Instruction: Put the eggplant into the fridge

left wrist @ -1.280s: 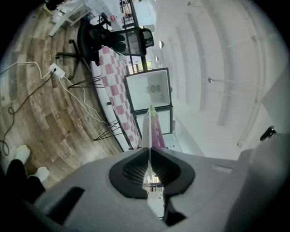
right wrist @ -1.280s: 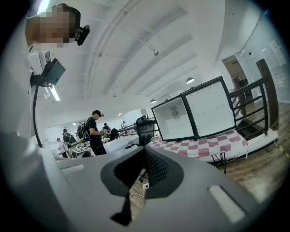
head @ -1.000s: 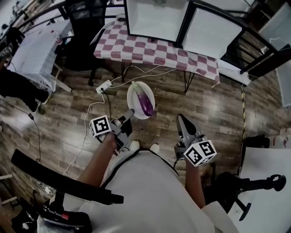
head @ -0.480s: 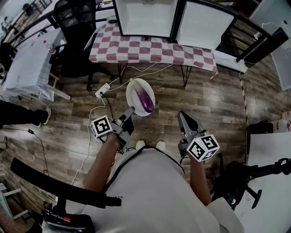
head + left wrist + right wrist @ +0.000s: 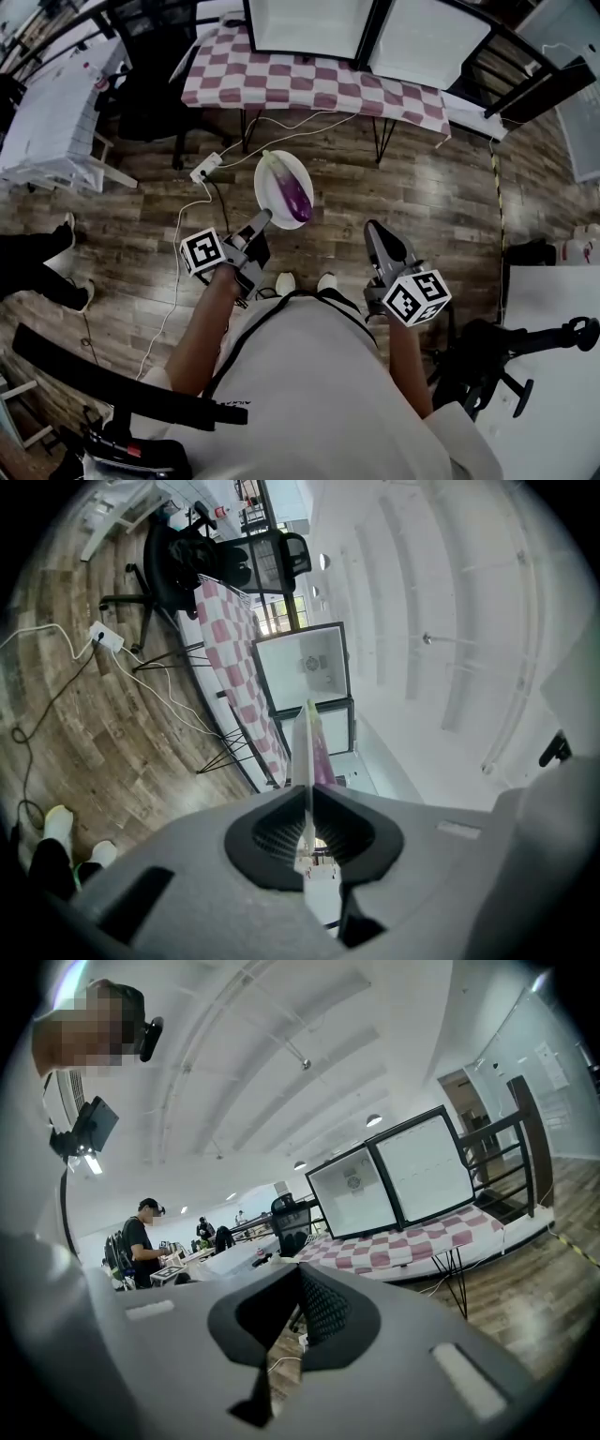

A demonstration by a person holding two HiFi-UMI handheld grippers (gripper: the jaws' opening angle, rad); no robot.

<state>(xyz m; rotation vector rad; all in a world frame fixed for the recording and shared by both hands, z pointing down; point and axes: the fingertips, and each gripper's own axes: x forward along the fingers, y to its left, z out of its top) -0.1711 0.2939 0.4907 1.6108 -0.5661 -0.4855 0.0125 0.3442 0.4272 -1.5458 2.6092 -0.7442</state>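
A person stands on a brown wood-plank floor [image 5: 422, 197], a two-jaw grey gripper in each hand, facing a table draped in a red-and-white checked cloth [image 5: 309, 84]. The left gripper [image 5: 262, 221] is clamped on the near rim of a round white plate [image 5: 270, 178], holding it out level above the floor. A glossy purple eggplant with a pale green stem end [image 5: 292, 192] lies on the plate, stem end pointing toward the table.

In the left gripper view the plate [image 5: 307, 738] appears edge-on as a thin white line pinched between the jaws of the gripper [image 5: 308, 794], with the eggplant [image 5: 324, 757] showing as a purple strip on one face of it.

The right gripper [image 5: 375, 231] hovers empty beside the plate, clear of it. Its own view shows the jaws of the gripper [image 5: 300, 1274] brought together with nothing between them.

On the table stand two white-fronted, black-framed boxes [image 5: 305, 23] side by side, well apart from the plate. A white power strip [image 5: 203, 173] and its white cable lie on the floor between the table and the person's white shoes [image 5: 281, 281].
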